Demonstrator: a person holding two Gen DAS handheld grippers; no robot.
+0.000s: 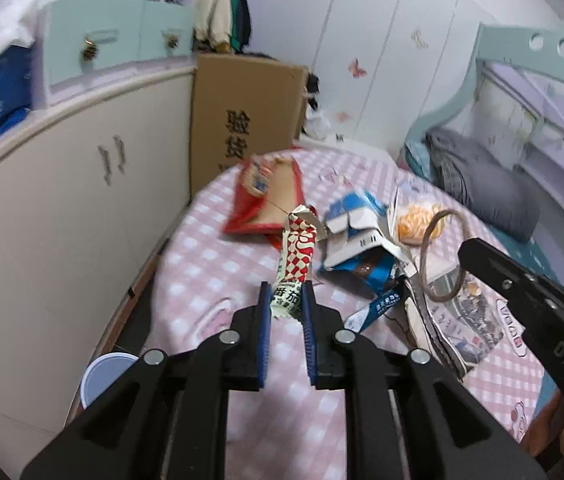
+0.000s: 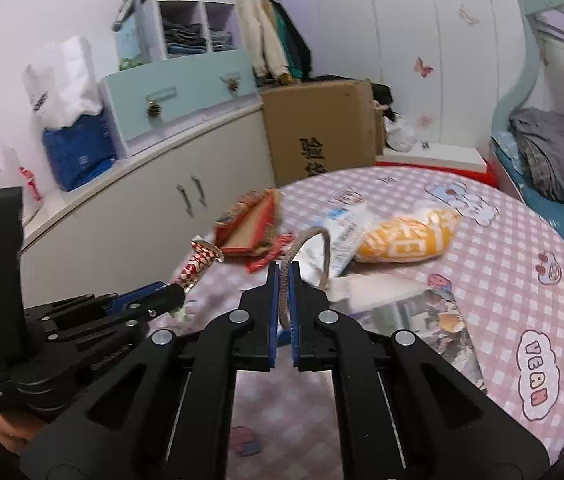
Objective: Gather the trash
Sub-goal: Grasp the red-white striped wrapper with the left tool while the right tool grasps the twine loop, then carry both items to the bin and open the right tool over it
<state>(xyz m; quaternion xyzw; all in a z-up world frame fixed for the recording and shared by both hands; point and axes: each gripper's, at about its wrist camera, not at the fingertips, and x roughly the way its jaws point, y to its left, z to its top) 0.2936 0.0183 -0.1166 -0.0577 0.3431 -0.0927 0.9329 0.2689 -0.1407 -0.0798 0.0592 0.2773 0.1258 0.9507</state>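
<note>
The round table's cloth (image 2: 502, 280) has pink and white squares. A long wrapper (image 1: 297, 258) has red and white checks. There is a flat red and tan box (image 1: 266, 196), a blue and white carton (image 1: 356, 236), a yellow and white bag (image 2: 406, 240) and a big brown cardboard box (image 2: 322, 128).

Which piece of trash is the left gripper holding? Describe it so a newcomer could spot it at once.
On the round table with the pink checked cloth, look just in front of the flattened red cardboard box. The left gripper is shut on a long, narrow snack wrapper, the only piece with a red-and-white pattern.
</note>
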